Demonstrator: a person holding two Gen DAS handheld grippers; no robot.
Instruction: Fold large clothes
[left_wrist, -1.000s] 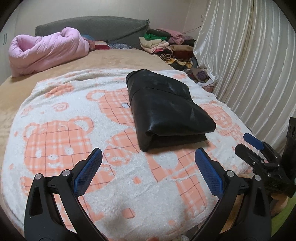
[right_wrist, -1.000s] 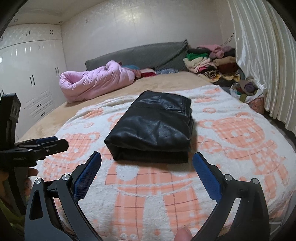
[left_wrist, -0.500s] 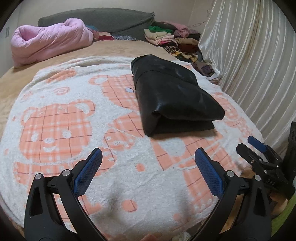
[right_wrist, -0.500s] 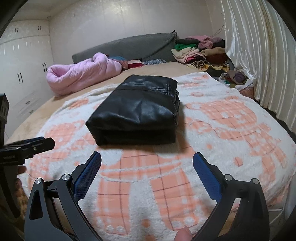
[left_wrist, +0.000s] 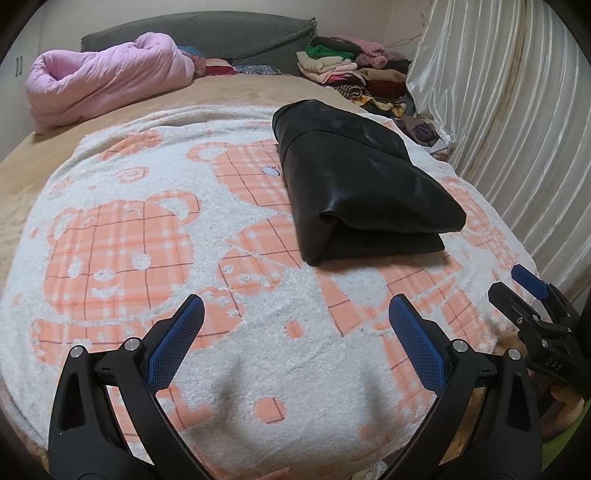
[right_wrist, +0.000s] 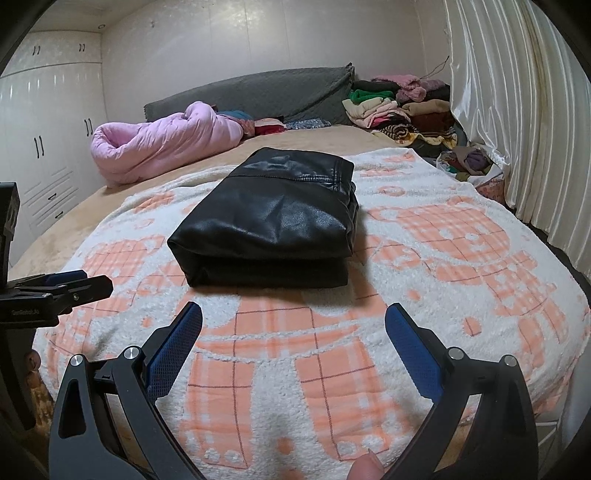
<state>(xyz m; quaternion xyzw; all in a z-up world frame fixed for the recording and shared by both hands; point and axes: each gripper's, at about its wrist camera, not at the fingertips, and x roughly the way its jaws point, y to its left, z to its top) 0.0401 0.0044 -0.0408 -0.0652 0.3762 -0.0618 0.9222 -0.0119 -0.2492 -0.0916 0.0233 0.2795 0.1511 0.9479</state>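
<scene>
Both grippers (left_wrist: 295, 332) farther back from jacket (left_wrist: 362, 184)

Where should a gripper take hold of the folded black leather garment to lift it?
Judging by its pose, grip the folded black leather garment at its near layered edge, coming in low from the front: both layers end there, stacked, facing the open right gripper.

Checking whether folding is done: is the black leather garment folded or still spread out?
Folded. The black leather garment lies as a compact rectangular bundle, stacked layers showing at its near edge, on the bear-print blanket.
</scene>
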